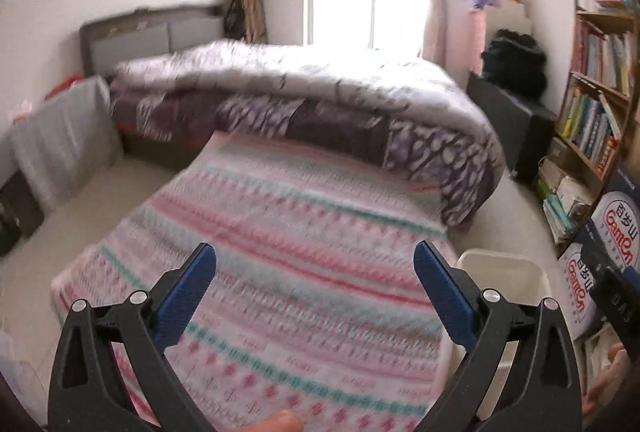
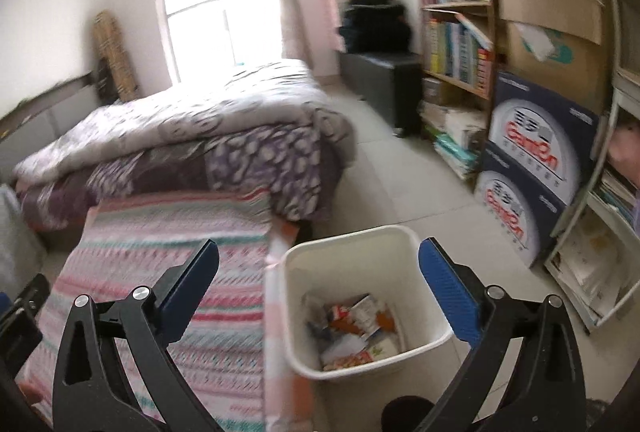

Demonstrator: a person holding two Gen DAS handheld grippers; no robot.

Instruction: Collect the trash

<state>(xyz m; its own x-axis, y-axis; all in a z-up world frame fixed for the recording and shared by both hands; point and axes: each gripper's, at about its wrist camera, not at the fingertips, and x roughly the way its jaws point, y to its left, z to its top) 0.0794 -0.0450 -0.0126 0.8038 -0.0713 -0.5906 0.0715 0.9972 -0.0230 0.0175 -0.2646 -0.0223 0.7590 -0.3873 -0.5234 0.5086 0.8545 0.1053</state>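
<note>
Both grippers stand wide apart and empty. The right gripper (image 2: 318,264) hangs above the white bin (image 2: 344,244), which stands on the floor just beside the striped blanket (image 2: 168,232); trash (image 2: 356,328) lies inside. The left gripper (image 1: 315,270) hovers over that blanket, the bin at its right
</note>
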